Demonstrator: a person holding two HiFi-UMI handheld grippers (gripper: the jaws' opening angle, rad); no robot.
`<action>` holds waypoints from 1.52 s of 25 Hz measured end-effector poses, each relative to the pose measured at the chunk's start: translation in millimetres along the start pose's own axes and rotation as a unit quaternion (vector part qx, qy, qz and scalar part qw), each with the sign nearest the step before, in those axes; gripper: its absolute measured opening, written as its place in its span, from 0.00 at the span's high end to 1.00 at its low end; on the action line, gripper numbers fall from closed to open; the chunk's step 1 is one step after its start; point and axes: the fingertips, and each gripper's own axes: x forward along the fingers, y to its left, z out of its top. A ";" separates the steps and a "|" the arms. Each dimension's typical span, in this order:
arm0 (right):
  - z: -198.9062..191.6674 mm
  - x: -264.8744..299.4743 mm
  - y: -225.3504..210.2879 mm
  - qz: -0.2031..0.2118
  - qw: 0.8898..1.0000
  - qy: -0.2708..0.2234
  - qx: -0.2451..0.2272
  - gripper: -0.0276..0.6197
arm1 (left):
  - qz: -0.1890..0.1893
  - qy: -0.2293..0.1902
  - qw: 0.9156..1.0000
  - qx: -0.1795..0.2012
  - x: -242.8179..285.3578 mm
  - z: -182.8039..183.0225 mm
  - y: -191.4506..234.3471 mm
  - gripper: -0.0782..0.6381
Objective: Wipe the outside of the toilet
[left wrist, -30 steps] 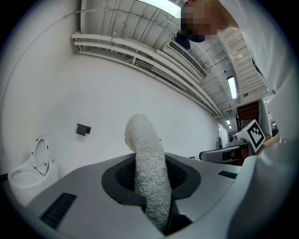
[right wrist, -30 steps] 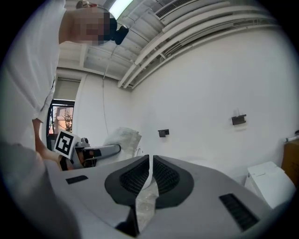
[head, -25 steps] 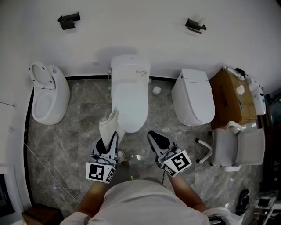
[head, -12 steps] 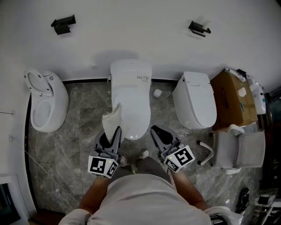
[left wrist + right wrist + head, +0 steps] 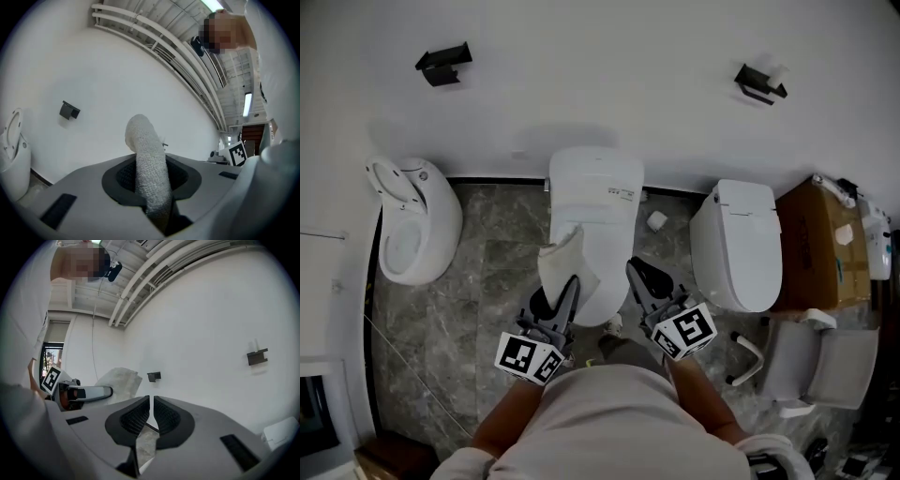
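Observation:
A white toilet [image 5: 598, 217] with its lid down stands against the wall in the middle of the head view. My left gripper [image 5: 558, 292] is shut on a white cloth [image 5: 566, 264] that sticks up over the toilet's front left edge; in the left gripper view the cloth [image 5: 149, 171] rises between the jaws. My right gripper [image 5: 639, 278] hovers at the toilet's front right, its jaws shut with nothing between them [image 5: 151, 416]. The left gripper and cloth [image 5: 118, 380] also show at the left of the right gripper view.
A second toilet [image 5: 411, 221] with its lid up stands at the left, a third [image 5: 741, 246] at the right. A cardboard box [image 5: 825, 244] and a white chair [image 5: 825, 361] are at the far right. Two black wall brackets [image 5: 442, 64] [image 5: 759, 84] hang above. The floor is grey marble tile.
The person has stepped closer to the middle toilet. Both grippers have come forward to its front edge, the cloth still held in the left one.

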 end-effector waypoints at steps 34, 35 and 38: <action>-179.4 150.2 -246.5 0.017 0.998 0.043 0.045 0.88 | 0.055 0.124 0.990 -0.030 284.2 -187.3 166.6 0.73; -184.9 154.1 -252.6 0.016 0.998 0.043 0.044 0.88 | 0.053 0.129 0.990 -0.028 292.7 -195.1 170.6 0.73; -201.0 162.1 -271.1 0.010 0.998 0.044 0.043 0.88 | 0.046 0.142 0.989 -0.022 319.3 -216.3 181.1 0.73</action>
